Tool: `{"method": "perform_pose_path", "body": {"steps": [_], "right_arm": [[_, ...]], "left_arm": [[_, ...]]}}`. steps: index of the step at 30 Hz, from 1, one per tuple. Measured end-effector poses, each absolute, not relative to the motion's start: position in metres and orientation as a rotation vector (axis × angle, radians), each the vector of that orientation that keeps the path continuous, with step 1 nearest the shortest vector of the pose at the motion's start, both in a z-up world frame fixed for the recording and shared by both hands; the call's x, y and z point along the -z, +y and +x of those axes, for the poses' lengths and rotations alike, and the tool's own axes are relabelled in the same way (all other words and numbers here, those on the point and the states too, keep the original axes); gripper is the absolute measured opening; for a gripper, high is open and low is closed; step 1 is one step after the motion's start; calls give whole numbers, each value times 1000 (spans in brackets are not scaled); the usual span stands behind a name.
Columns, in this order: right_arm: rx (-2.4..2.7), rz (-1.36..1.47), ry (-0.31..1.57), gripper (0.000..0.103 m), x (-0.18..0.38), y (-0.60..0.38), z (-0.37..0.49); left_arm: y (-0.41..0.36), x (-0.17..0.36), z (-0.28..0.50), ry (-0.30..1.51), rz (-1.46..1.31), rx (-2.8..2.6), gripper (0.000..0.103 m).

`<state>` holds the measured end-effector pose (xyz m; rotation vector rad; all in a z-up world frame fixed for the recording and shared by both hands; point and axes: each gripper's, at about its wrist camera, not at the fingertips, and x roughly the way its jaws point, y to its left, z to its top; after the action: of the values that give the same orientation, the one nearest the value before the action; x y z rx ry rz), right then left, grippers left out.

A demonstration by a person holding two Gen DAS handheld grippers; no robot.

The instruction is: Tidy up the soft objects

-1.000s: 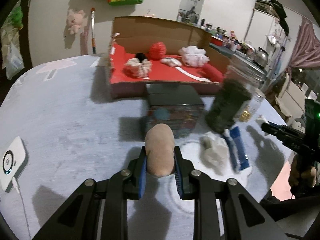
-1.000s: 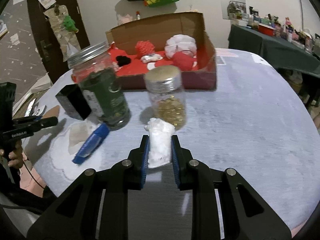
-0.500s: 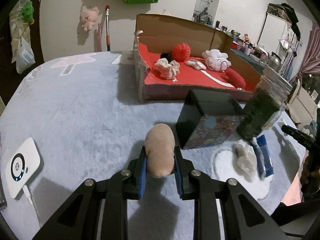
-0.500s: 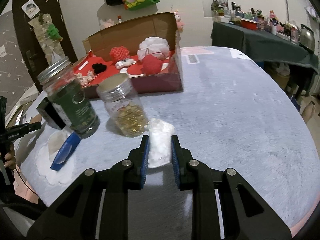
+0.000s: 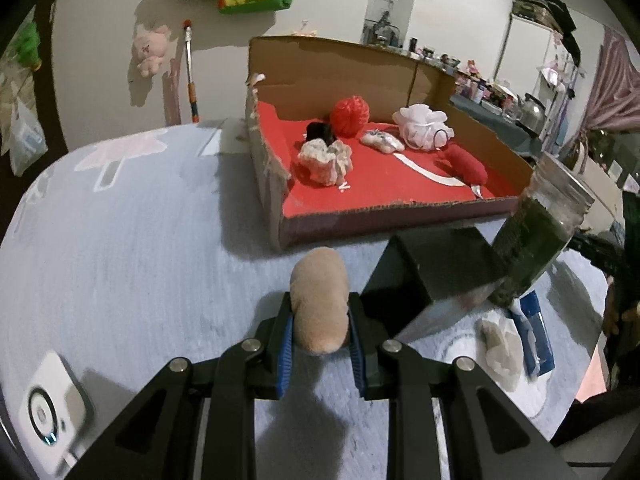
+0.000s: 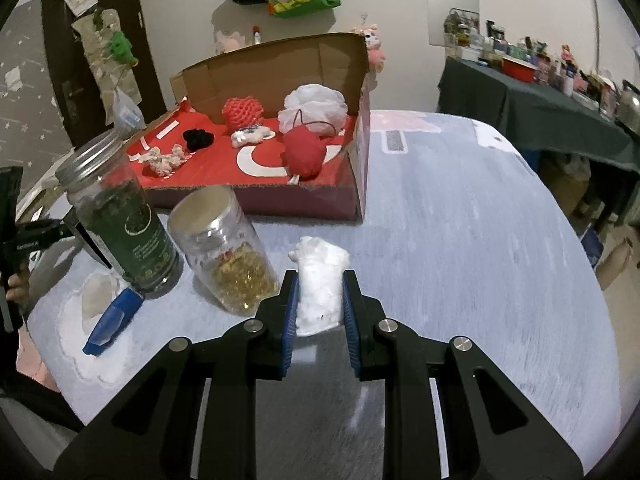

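Observation:
My left gripper (image 5: 320, 312) is shut on a tan soft plush lump (image 5: 319, 300), held above the grey tablecloth just in front of the cardboard box (image 5: 320, 60). The box has a red floor and holds several soft objects: a red ball (image 5: 349, 115), a white puff (image 5: 424, 126), a red pouch (image 5: 466, 164). My right gripper (image 6: 319, 292) is shut on a white fluffy wad (image 6: 320, 280), to the right of the jars and short of the box (image 6: 362, 152).
A black box (image 5: 432, 268) and a dark green jar (image 5: 536, 248) stand right of my left gripper. A clear jar (image 6: 224, 252) with yellow contents leans beside the green jar (image 6: 120, 216). A blue packet (image 6: 112, 320) lies on a white doily. A white device (image 5: 52, 404) lies front left.
Both grippers have moved toward the cardboard box with their soft objects held; the box looks larger in both views.

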<state>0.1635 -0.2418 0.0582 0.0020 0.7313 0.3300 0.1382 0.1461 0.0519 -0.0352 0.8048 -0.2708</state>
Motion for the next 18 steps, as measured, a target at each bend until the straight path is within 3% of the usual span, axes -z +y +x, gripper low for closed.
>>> {"method": "perform_pose_path", "body": {"steps": [18], "right_arm": [[-499,-55,724,20,-111,-223,227]], "left_arm": [[118,-107,198,784,114,433,25]]}}
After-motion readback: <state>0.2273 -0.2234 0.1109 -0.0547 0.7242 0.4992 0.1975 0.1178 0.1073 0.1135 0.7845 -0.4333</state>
